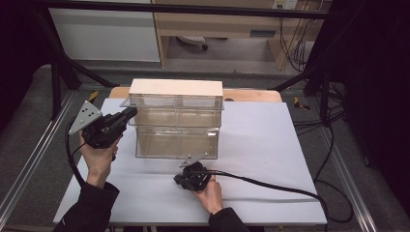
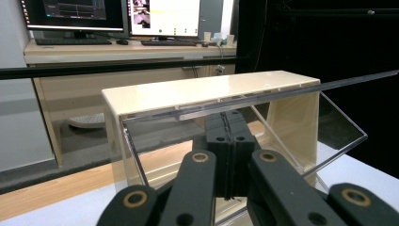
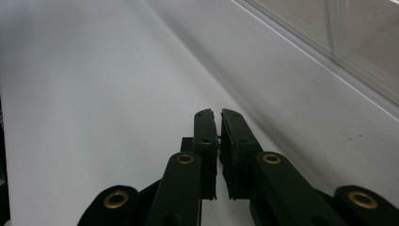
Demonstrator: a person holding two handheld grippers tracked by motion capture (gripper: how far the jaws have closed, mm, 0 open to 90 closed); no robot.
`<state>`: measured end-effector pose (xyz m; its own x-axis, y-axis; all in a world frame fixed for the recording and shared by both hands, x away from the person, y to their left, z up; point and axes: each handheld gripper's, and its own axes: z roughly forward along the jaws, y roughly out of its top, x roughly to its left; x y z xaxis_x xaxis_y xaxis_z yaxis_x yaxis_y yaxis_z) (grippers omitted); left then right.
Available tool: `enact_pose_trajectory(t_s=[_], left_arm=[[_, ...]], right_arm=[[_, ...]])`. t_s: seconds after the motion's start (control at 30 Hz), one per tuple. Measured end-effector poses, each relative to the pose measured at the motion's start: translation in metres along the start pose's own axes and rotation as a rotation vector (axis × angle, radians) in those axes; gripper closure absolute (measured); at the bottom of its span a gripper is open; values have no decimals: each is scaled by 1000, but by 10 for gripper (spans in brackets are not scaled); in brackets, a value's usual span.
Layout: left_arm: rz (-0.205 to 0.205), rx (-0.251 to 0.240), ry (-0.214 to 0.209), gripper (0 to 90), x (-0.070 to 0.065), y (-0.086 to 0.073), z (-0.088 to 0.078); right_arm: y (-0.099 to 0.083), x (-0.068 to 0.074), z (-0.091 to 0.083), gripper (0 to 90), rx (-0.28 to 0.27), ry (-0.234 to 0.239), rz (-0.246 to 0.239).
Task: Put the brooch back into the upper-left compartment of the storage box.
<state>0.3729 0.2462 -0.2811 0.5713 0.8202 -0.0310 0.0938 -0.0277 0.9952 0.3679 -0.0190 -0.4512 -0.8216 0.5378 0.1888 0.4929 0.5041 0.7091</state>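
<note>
Item: clear acrylic two-tier box point(image 1: 176, 126) with cream top point(image 1: 175, 87), standing mid-table on the white sheet point(image 1: 270, 159).

My left gripper point(image 1: 129, 114): jaws pressed together, tips at the upper tier's left end, under its raised clear flap point(image 2: 291, 101).

My right gripper point(image 3: 216, 117): jaws together, grasping nothing, resting on the sheet before the box.

Progress: I judge the flap partly lifted; full opening remains.

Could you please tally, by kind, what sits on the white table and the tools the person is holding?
Clear plastic two-tier drawer cabinet with a cream top: 1
Black two-jaw hand-held tools: 2 (left tool, right tool)
Total: 3
</note>
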Motion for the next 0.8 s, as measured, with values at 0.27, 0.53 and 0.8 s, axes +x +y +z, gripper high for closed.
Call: enact_pose_trajectory(t_s=[0.27, 0.53, 0.8], left_arm=[[1, -1, 1, 896, 0, 0, 0], [2, -2, 0, 896, 0, 0, 0], [4, -2, 0, 896, -1, 0, 0]], right_arm=[[0, 1, -2, 873, 1, 9, -8], [1, 2, -4, 878, -3, 11, -17], [4, 4, -12, 880, -18, 10, -39]])
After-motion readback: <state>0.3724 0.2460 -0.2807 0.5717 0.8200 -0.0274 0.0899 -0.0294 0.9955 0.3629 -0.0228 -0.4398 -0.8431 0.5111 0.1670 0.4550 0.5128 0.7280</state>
